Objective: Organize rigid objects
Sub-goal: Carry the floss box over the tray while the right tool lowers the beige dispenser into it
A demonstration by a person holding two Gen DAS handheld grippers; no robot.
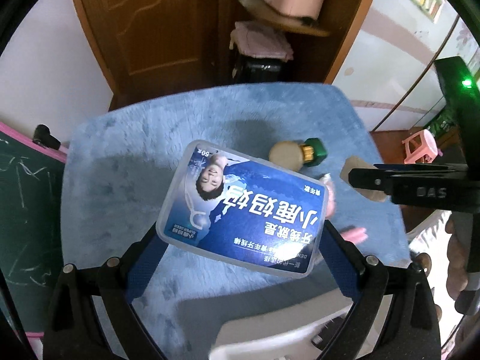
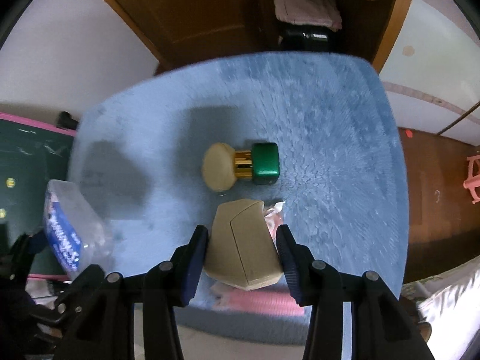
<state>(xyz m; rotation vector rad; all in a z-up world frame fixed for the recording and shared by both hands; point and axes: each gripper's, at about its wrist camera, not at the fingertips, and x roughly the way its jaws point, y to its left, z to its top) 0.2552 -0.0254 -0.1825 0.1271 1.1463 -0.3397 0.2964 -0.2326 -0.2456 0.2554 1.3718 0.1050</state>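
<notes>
while your left gripper (image 1: 240, 258) clamps the one floss box (image 1: 243, 207) and your right gripper (image 2: 243, 258) pinches one beige case (image 2: 244, 246), one green-capped bottle (image 2: 240, 166) lies just ahead on the blue mat (image 2: 330, 138), nothing between.

Both views look steeply down from above a blue plush-covered table (image 1: 126, 156), close over it. The left wrist view faces along its own fingers, a clear floss box (image 1: 240, 207) filling its centre. The right wrist view sits just to the right, over a beige case (image 2: 243, 246). Shared ground: the table, the green-capped bottle (image 2: 240, 165), the brown door (image 1: 156, 30) behind, and the floss box at the right view's left edge.
</notes>
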